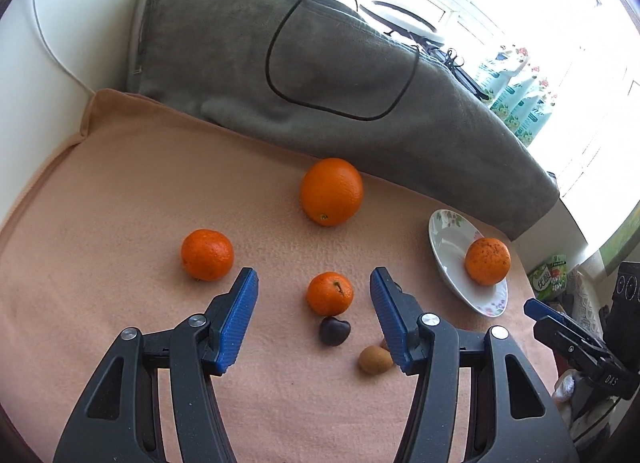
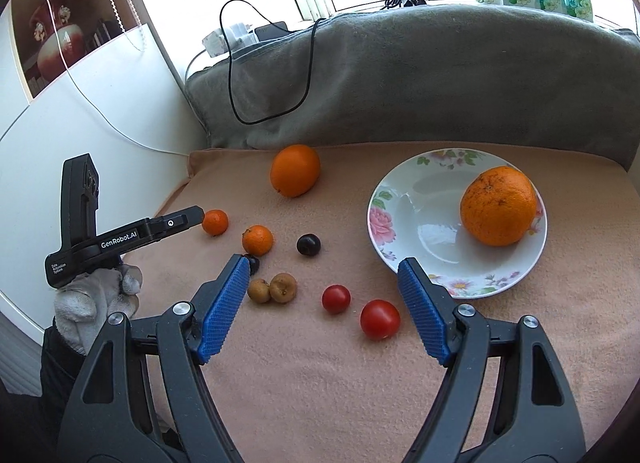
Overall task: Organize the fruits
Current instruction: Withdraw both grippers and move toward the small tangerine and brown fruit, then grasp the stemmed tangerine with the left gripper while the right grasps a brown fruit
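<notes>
Left gripper [image 1: 314, 299]: the jaws are held released above the peach cloth, nothing pressed between the blue pads.
Small mandarin [image 1: 330, 293]: seen lying on the cloth in the gap between the left jaws, touched by neither pad.
Dark plum [image 1: 334, 330]: found just below that mandarin, nearer the left jaws' base, touching or almost touching it.
Brown fruit [image 1: 375, 359]: placed beside the inner face of the left gripper's right-hand jaw; a second one is mostly hidden behind that jaw.
Second mandarin [image 1: 207, 254]: set outside the left-hand jaw, beyond its tip.
Large orange [image 1: 331, 191]: located well beyond the left jaws' tips, near the grey blanket [image 1: 320, 63].
Right gripper [image 2: 322, 277]: the jaws are spread wide and released, nothing gripped.
Small tomato [image 2: 336, 298]: seen between the right jaws.
Larger tomato [image 2: 380, 319]: also between them, nearer the right-hand jaw.
Pair of brown fruits [image 2: 273, 287]: laid touching each other just beside the left-hand jaw's tip.
Round dark plum [image 2: 308, 245]: set beyond the right jaws' tips.
Plate [image 2: 400, 199]: a floral plate is found beyond the right-hand jaw's tip, its near rim overlapped by that tip.
Speckled orange [image 2: 498, 205]: rested on the plate's far right side.
Gloved hand [image 2: 98, 297]: seen gripping the left gripper's handle, outside the right gripper's left-hand jaw.
</notes>
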`<state>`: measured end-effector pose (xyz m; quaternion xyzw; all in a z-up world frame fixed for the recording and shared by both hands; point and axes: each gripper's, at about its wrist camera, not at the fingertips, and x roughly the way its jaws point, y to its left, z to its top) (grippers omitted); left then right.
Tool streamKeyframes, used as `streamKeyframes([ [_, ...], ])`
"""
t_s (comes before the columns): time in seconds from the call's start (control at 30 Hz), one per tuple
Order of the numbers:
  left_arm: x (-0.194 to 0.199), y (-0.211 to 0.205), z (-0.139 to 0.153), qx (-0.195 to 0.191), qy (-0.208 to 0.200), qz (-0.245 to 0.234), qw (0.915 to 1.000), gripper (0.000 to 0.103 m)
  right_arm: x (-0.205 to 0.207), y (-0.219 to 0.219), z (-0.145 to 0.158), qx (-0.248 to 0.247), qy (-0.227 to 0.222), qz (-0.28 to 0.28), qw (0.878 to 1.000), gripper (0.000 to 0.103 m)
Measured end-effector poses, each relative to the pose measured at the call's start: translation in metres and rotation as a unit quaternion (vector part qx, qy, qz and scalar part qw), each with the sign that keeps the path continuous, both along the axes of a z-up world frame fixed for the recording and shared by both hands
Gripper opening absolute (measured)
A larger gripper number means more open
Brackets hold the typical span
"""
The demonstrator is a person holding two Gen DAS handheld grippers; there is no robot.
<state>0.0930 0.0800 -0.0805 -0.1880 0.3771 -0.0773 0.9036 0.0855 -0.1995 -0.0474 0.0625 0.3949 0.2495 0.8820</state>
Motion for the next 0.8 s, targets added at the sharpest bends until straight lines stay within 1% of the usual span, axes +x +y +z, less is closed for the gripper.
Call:
streamKeyframes([
  [0.2,0.006,0.002,-0.01,-0.009,0.011,-0.007,0.9999,0.057,0.003,0.018,-0.014,-0.007,0.017,0.019,1.0,0.078],
  [0.3,0.011,-0.003,-0.014,-0.012,0.016,-0.018,0.9997,0.057,0.005,0.03,-0.022,-0.01,0.03,0.031,0.999,0.068],
  [0.33,0.013,-0.005,-0.015,-0.011,0.017,-0.021,0.9996,0.057,0.005,0.035,-0.025,-0.011,0.033,0.036,0.999,0.066],
  [0.43,0.018,-0.011,-0.02,-0.006,0.022,-0.032,0.9992,0.057,0.007,0.048,-0.034,-0.024,0.041,0.049,0.998,0.057],
  [0.5,0.021,-0.016,-0.023,0.0,0.026,-0.038,0.9989,0.057,0.009,0.055,-0.04,-0.033,0.044,0.055,0.997,0.054],
  [0.57,0.024,-0.022,-0.025,0.017,0.029,-0.043,0.9985,0.056,0.012,0.062,-0.045,-0.039,0.05,0.059,0.996,0.05],
  [0.7,0.028,-0.032,-0.027,0.048,0.031,-0.054,0.9969,0.055,0.019,0.072,-0.055,-0.047,0.062,0.065,0.995,0.046],
  [0.8,0.032,-0.034,-0.03,0.048,0.037,-0.058,0.9964,0.053,0.024,0.078,-0.061,-0.056,0.066,0.065,0.994,0.044],
])
